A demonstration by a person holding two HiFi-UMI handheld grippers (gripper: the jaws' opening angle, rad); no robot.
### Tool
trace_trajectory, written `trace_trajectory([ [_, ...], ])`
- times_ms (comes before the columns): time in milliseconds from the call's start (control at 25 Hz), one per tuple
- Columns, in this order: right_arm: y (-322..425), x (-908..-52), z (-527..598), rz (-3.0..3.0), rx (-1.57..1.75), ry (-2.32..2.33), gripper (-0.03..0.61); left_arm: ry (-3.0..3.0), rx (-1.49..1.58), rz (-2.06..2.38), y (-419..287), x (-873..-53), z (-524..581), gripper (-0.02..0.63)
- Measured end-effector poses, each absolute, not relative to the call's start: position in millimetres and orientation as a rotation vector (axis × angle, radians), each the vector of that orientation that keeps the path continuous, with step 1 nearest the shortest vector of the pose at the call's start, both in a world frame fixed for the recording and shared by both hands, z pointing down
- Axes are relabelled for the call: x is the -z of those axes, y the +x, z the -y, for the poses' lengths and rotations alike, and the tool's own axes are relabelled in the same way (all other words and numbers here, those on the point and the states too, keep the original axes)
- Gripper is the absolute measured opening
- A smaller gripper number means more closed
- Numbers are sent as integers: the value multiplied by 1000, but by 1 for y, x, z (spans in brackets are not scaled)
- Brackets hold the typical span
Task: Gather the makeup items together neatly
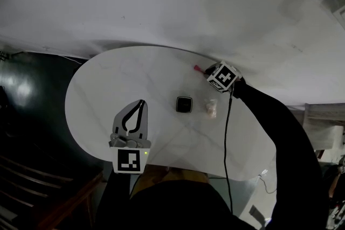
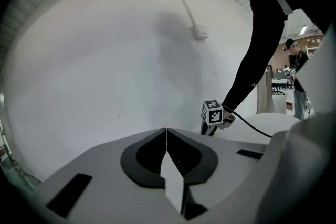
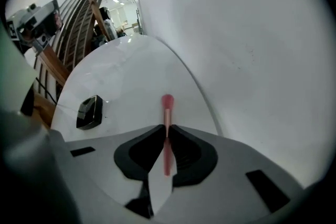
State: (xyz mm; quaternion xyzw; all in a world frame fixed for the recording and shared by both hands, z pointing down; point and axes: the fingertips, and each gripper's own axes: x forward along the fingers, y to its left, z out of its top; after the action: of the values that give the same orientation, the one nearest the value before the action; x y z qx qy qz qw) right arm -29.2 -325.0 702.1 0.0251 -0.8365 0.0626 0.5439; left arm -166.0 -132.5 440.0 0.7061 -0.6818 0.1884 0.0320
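Note:
On the white oval table (image 1: 102,89), my right gripper (image 1: 205,71) is at the far right edge by the wall, shut on a thin pink makeup brush (image 3: 167,105) whose tip (image 1: 198,68) pokes out past the jaws. A black square compact (image 1: 184,104) lies at the table's middle, left of that gripper (image 3: 89,112). Just right of it sits a small pale pink item (image 1: 211,109). My left gripper (image 1: 141,102) hovers over the near left part of the table. It is shut with nothing between its jaws (image 2: 166,131).
A white wall (image 1: 178,2) runs right behind the table's far edge. Dark floor and wooden rails (image 1: 32,186) lie to the left. A black cable (image 1: 228,137) trails from the right gripper across the table's near right part.

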Motion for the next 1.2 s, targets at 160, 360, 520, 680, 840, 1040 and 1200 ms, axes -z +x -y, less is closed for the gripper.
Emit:
trace_trajectory([
  [160,-28,-698,326,1985,-105,41,63,2185,-603,2092,-162,-440,132,17],
  [360,-31,-684,330,2038,-94,92,63,2220,-617,2095,-161,-436,129,17],
  [520,-37,-654,326,2119,-139,195,63,2225,-556,2080,-167,-436,125,17],
  [680,-46,-617,308,2218,-279,338,63,2326,-550,2023,-173,-429,127,17],
  [840,-59,-568,278,2350,-432,521,63,2427,-478,1959,-182,-418,134,17],
  [1040,-67,-510,259,2472,-502,874,63,2489,-400,1926,-200,-407,143,17],
  [1200,-72,-479,235,2539,-583,1056,63,2516,-468,1888,-206,-404,144,17],
])
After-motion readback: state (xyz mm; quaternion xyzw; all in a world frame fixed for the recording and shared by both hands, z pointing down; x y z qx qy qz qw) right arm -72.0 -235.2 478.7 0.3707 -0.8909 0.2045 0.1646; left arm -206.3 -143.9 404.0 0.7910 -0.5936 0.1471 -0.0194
